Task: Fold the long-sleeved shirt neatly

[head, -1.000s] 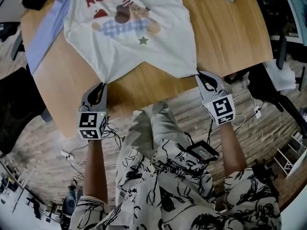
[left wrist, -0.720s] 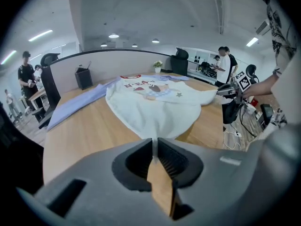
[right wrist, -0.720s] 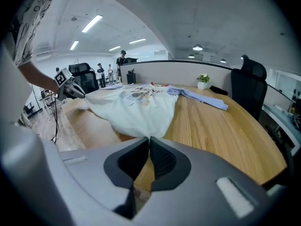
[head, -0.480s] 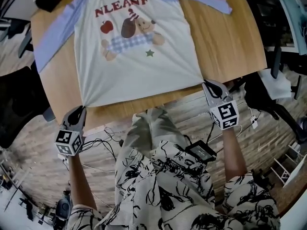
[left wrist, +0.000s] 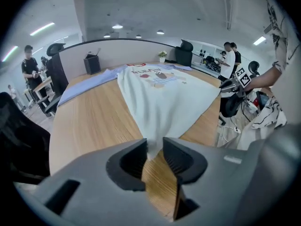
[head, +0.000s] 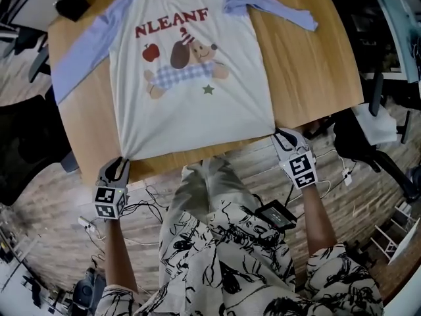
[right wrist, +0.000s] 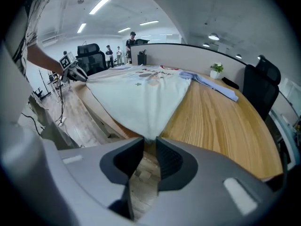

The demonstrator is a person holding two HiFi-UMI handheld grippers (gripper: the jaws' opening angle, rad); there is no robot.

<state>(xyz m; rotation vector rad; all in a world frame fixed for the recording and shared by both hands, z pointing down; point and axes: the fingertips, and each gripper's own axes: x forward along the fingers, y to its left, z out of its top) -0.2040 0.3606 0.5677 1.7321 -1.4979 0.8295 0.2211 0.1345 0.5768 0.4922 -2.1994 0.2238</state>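
points left gripper (head: 121,161) and right gripper (head: 281,135) down at the surface (head: 316,64) edge; opens fingers (left wrist: 127,164) narrowly, shirt (head: 191,110) corners between.

This is a big open office. A long wooden bench (head: 316,51) has a low grey divider wall (left wrist: 122,48) along its far side. Black office chairs (right wrist: 261,81) stand close by. Long strip lights (right wrist: 101,4) shine on the ceiling. A small pot plant (right wrist: 216,71) sits by the wall, and people (right wrist: 131,40) stand farther off
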